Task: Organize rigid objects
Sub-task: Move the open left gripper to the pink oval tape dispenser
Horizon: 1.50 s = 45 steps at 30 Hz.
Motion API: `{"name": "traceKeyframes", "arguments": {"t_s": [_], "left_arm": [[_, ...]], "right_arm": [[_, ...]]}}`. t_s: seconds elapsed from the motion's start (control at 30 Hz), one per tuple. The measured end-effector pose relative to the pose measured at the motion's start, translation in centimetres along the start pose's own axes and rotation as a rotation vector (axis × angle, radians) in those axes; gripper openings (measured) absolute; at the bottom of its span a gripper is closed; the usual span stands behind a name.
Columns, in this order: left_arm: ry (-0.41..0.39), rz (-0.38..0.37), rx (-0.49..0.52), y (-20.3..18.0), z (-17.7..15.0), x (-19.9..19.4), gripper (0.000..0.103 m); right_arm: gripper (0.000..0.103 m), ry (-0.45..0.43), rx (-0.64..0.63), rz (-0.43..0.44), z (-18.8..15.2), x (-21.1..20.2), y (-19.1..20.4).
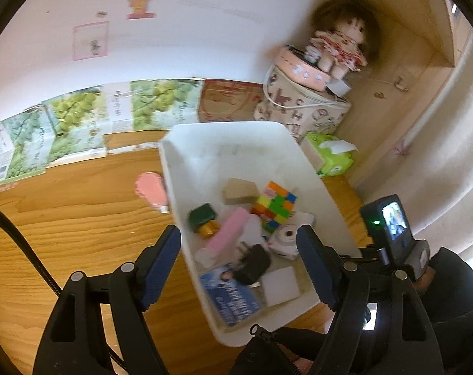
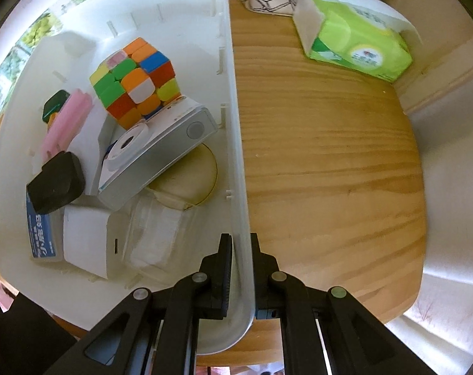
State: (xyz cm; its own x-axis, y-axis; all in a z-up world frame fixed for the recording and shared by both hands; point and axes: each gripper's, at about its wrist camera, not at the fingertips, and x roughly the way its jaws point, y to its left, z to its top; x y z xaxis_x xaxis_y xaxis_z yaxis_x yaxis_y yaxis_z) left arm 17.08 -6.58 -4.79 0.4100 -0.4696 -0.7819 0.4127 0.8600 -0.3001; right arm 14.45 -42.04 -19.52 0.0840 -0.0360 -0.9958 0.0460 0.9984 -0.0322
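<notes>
While the right hand-held gripper (image 2: 239, 268) pinches the near wall of the white bin (image 2: 236, 125), seemingly to steady it or drag it, the left hand-held gripper (image 1: 239, 262) hangs over the bin's near end, jaws wide and empty. Inside lie a puzzle cube (image 2: 134, 79), a small white camera (image 2: 155, 153), a black charger (image 2: 55, 182) and a pink block (image 2: 66, 122), crowded together. Right of the bin the table (image 2: 330, 172) is bare out to its curved edge; a green tissue pack (image 2: 358, 40) sits near the far corner.
</notes>
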Motion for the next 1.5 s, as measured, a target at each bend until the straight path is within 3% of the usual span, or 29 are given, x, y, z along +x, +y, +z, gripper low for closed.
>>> {"name": "traceKeyframes", "arguments": {"t_s": [0.33, 0.7, 1.0, 1.3, 1.5], "left_arm": [[0.007, 0.07, 0.011, 6.2, 0.4, -0.7, 0.079], [0.061, 0.12, 0.079, 10.9, 1.4, 1.9, 0.079], [0.149, 0.09, 0.219, 12.3, 1.9, 6.1, 0.079], [0.234, -0.034, 0.315, 13.3, 2.8, 10.9, 0.087], [0.273, -0.006, 0.487, 12.6, 3.0, 14.0, 0.087]], "right_arm": [[0.012, -0.009, 0.103, -0.036, -0.3, -0.7, 0.5], [0.013, -0.038, 0.198, -0.056, -1.0, -1.6, -0.3], [0.014, -0.055, 0.246, -0.071, -1.5, -2.1, -0.7], [0.017, -0.048, 0.271, -0.094, -1.7, -2.5, -0.5], [0.019, -0.034, 0.268, -0.11, -1.5, -2.5, -0.2]]}}
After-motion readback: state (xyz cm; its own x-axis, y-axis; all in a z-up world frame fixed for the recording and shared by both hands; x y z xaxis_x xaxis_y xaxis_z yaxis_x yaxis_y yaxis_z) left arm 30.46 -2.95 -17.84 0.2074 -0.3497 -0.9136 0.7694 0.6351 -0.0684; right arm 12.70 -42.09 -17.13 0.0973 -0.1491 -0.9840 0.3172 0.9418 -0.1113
